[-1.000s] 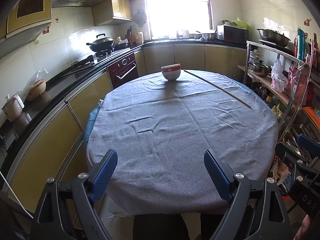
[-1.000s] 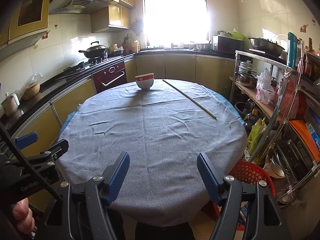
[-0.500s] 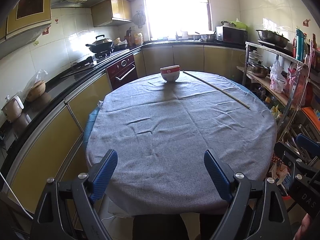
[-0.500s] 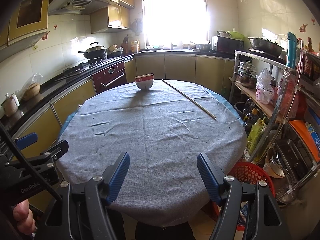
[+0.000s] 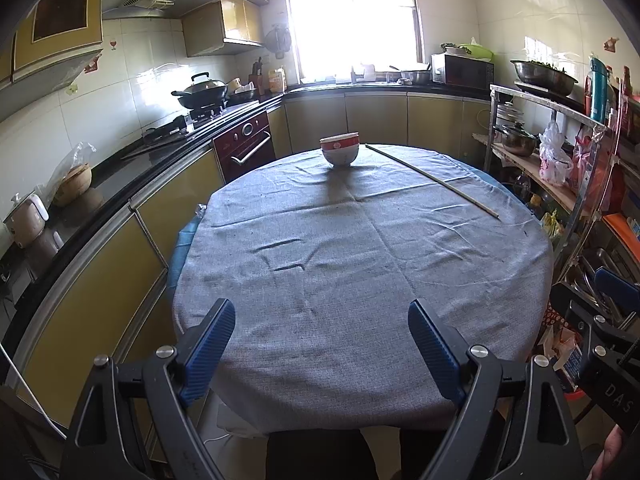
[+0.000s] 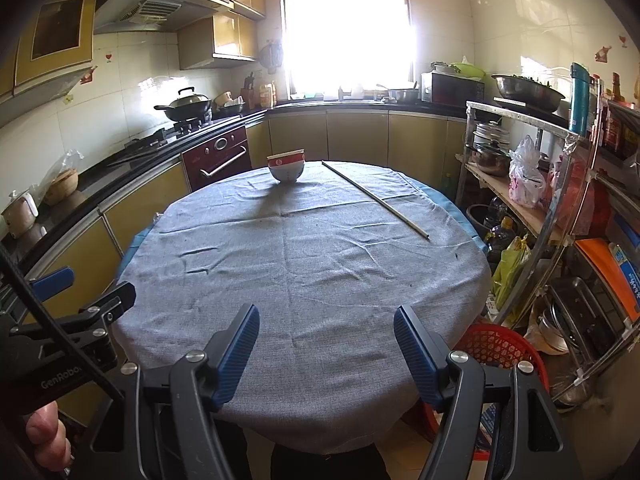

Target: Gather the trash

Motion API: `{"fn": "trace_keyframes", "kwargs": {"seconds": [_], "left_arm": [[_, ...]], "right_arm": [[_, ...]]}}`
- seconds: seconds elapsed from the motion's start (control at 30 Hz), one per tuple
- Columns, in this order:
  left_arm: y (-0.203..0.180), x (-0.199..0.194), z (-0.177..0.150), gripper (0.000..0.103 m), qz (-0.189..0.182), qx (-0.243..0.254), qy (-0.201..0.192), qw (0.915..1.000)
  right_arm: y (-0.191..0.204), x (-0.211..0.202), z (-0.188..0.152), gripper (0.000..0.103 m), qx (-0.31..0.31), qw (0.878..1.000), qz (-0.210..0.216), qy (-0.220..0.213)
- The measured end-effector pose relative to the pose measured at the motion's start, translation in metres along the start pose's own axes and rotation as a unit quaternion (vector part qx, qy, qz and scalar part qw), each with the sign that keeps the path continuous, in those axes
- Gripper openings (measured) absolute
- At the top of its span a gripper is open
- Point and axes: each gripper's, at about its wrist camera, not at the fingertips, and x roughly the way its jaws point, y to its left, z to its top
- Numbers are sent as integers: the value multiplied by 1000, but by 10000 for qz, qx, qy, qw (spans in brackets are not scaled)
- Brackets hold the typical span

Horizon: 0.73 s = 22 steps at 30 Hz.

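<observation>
Round desk (image 5: 360,280) in wrinkled grey cloth; bowl (image 5: 339,149) and thin stick (image 5: 432,179) at far side, both grippers' jaws wide, empty: left gripper (image 5: 322,332), right gripper (image 6: 326,338).

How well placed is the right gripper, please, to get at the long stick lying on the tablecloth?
Probably yes: the right gripper is open and empty at the near edge, and only bare tablecloth lies between it and the stick. It lies far across, so a long reach.

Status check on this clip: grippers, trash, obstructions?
Left gripper open, empty. Right gripper open, empty. No trash visible on table; only stacked bowls and a stick. Nothing obstructing.
</observation>
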Motion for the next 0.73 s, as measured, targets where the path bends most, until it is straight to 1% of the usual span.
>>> {"fn": "trace_keyframes", "kwargs": {"seconds": [0.27,0.47,0.6,0.67,0.73], "left_arm": [[2,4,-1,89,54,-8,30,10000],[10,15,-3,89,160,-47,132,9998],[18,35,-5,89,157,-202,328,9991],[24,47,-5,88,151,-285,405,9987],[33,73,-4,88,144,-463,622,9969]], "right_arm": [[0,2,0,73,-11,10000,32,46],[1,19,3,73,-43,9998,89,147],[-7,41,7,73,66,9996,127,256],[-15,60,10,73,122,9993,112,342],[-24,83,12,73,180,9991,50,393]]}}
